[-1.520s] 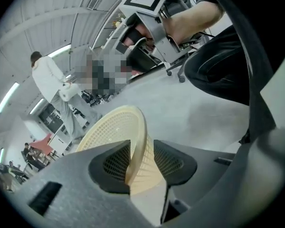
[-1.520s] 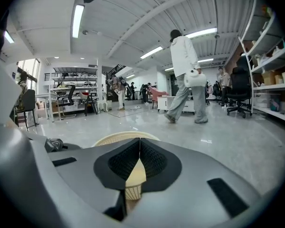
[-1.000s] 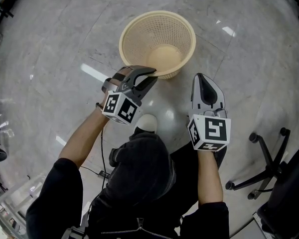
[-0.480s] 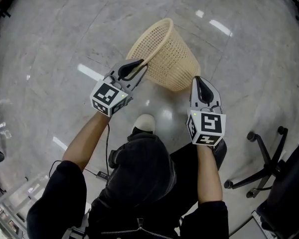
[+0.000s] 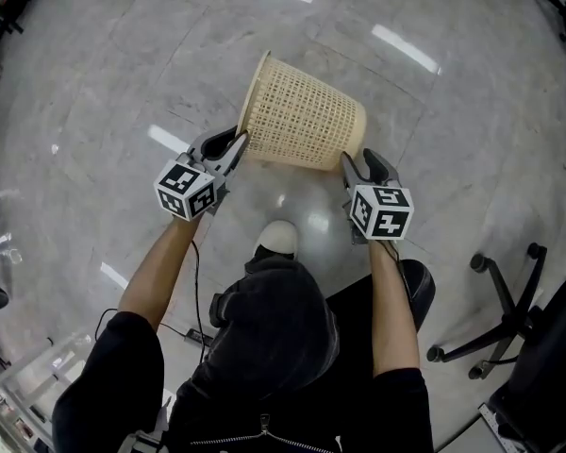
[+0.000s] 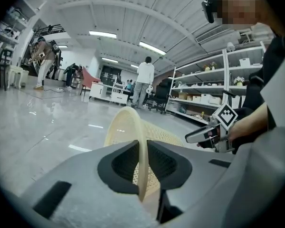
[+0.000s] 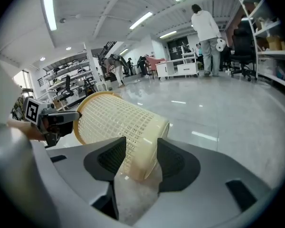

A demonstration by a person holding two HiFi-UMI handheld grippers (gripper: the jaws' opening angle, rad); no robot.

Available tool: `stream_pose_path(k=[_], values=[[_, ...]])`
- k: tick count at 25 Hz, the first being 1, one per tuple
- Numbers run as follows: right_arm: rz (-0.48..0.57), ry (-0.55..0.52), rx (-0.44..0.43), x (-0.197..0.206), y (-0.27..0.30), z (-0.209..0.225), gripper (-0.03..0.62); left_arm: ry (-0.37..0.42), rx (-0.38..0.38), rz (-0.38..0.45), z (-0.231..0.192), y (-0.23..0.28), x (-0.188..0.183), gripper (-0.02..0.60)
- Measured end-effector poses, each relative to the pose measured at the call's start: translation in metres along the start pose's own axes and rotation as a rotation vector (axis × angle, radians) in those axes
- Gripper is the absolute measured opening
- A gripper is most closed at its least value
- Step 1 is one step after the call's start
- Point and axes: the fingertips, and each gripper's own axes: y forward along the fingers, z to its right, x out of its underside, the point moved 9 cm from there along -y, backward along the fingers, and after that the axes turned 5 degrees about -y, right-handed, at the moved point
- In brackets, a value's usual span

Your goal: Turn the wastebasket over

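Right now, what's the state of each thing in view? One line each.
wastebasket: tipped on its side, mouth toward the left tongs, not yet upside down.
left tongs: shut on the wastebasket's rim; jaws have just been closing.
right tongs: open; jaws have just been opening, and the wastebasket's base sits between them.
office chair: upright, untouched.

Head view: office chair (image 5: pixel 521 321) cut by right edge; wastebasket (image 5: pixel 302 121) interior hidden, mouth turned away. Right gripper view: its base partly behind right hand-held gripper (image 7: pixel 141 158) pads.
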Motion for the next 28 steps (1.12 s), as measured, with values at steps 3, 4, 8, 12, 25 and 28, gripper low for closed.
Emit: stream_pose_path(k=[3,4,8,12,25,28], values=[[-0.018,0.044,-0.021,0.008,0.015,0.006,0.196,0.005,-0.008,-0.011,0.001,0.000,0.001,0.054],[-0.013,0.081,-0.036,0.011,0.018,0.008,0.198,0.002,-0.011,-0.013,0.001,0.000,0.001,0.054],[0.013,0.224,-0.100,0.017,0.024,0.011,0.199,0.016,-0.027,-0.004,0.001,-0.001,0.002,0.054],[0.027,0.254,-0.124,0.019,0.025,0.011,0.198,0.015,-0.022,0.005,0.001,-0.003,0.005,0.054],[0.053,0.269,-0.074,0.013,0.014,0.021,0.199,0.010,0.007,0.009,0.010,0.006,0.007,0.054],[0.056,0.243,-0.046,0.006,0.004,0.031,0.199,-0.003,0.027,0.019,0.016,0.017,0.007,0.055]])
